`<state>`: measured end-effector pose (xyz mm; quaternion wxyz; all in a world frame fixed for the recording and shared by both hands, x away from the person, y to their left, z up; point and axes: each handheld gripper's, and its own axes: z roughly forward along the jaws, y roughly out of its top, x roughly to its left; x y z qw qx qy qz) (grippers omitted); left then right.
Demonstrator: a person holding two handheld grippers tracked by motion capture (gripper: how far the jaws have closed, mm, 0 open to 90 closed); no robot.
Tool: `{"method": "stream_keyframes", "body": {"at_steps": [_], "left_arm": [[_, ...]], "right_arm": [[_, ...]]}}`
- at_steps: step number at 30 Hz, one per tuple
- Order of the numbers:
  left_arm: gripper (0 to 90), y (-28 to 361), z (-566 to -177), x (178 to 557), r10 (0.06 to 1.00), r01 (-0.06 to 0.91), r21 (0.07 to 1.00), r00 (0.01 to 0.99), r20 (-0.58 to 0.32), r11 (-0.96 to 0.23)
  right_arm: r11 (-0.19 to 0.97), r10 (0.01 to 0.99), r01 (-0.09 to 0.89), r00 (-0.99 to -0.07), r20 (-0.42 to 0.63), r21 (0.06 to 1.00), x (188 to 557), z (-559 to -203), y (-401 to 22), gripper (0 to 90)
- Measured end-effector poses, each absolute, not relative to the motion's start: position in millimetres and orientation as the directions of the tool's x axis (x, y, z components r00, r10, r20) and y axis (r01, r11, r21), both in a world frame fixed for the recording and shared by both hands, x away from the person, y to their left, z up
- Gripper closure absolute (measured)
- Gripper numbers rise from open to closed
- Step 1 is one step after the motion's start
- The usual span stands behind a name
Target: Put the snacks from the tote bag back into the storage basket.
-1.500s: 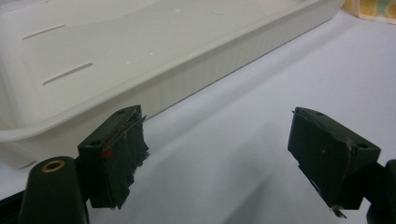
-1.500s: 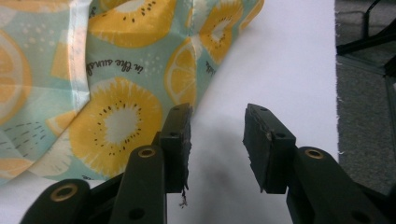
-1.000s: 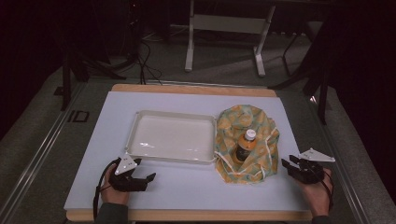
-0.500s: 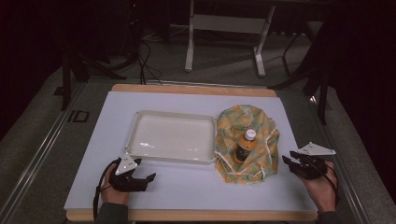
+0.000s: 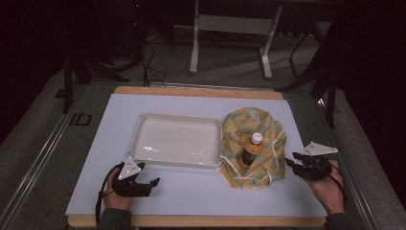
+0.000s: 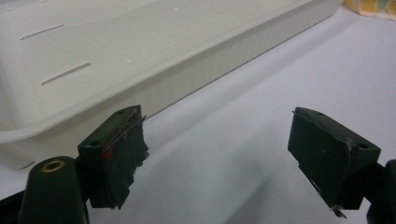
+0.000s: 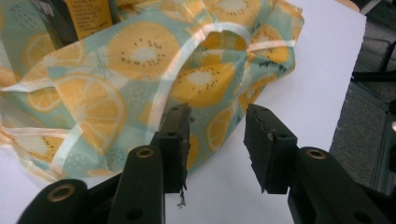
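Observation:
A drawstring cloth bag (image 5: 258,125) printed with orange and kiwi slices lies open on the white table, right of centre. A small bottle (image 5: 251,149) with a white cap and an orange label stands in it. In the right gripper view the bag (image 7: 116,93) lies just ahead, with the bottle's label (image 7: 86,16) at the top left. My right gripper (image 5: 293,163) hovers just right of the bag, raised off the table; its jaws (image 7: 217,135) stand narrowly apart with nothing between them. My left gripper (image 5: 148,184) rests near the front left, jaws (image 6: 219,154) wide open and empty.
A shallow white tray (image 5: 176,116) sits empty at the table's centre, directly left of the bag; its near wall (image 6: 210,70) rises just beyond my left jaws. The table's right edge (image 7: 345,60) drops off beside the bag. A metal stand (image 5: 230,24) is behind the table.
My right gripper has lifted a little off the table beside the bag. The left gripper, bag, bottle and tray have stayed put.

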<state>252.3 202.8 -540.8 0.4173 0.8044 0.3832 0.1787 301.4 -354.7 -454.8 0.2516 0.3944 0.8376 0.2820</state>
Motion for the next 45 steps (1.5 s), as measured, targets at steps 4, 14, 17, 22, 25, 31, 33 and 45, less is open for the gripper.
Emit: {"method": "stream_keyframes", "body": {"at_steps": [4, 14, 17, 22, 25, 31, 33, 45], "left_arm": [[18.9, 202.9, -540.7, 252.3, 0.766, 0.468, 0.808, 0.642, -0.031, -0.359], [18.8, 202.7, -540.7, 252.3, 0.766, 0.468, 0.807, 0.642, -0.031, -0.360], [18.8, 202.7, -540.7, 252.4, 0.766, 0.468, 0.807, 0.642, -0.030, -0.360], [18.8, 202.6, -540.7, 252.2, 0.766, 0.466, 0.808, 0.642, -0.029, -0.360], [18.8, 202.6, -540.7, 252.2, 0.766, 0.467, 0.807, 0.642, -0.028, -0.361], [18.8, 202.7, -540.7, 252.3, 0.766, 0.467, 0.808, 0.642, -0.029, -0.361], [18.8, 202.6, -540.7, 252.3, 0.766, 0.467, 0.807, 0.642, -0.029, -0.360], [18.8, 202.6, -540.8, 252.3, 0.767, 0.467, 0.808, 0.640, -0.030, -0.358]], "right_arm": [[0.563, 0.781, 0.510, -0.586, -0.216, 0.650, 303.0, -447.2, -348.2, 59.8], [0.621, 0.740, 0.493, -0.625, -0.248, 0.610, 304.5, -434.2, -336.9, 59.0], [0.637, 0.727, 0.489, -0.638, -0.254, 0.595, 304.2, -431.0, -333.3, 58.3], [0.659, 0.710, 0.481, -0.653, -0.265, 0.578, 304.4, -427.2, -329.4, 58.2], [0.676, 0.695, 0.476, -0.665, -0.272, 0.562, 304.6, -423.5, -326.7, 58.2], [0.699, 0.675, 0.471, -0.682, -0.280, 0.539, 306.1, -419.0, -323.7, 58.2], [0.704, 0.671, 0.472, -0.687, -0.278, 0.530, 306.7, -418.1, -322.3, 58.2], [0.738, 0.631, 0.443, -0.721, -0.286, 0.510, 312.5, -406.7, -316.5, 60.1]]}}
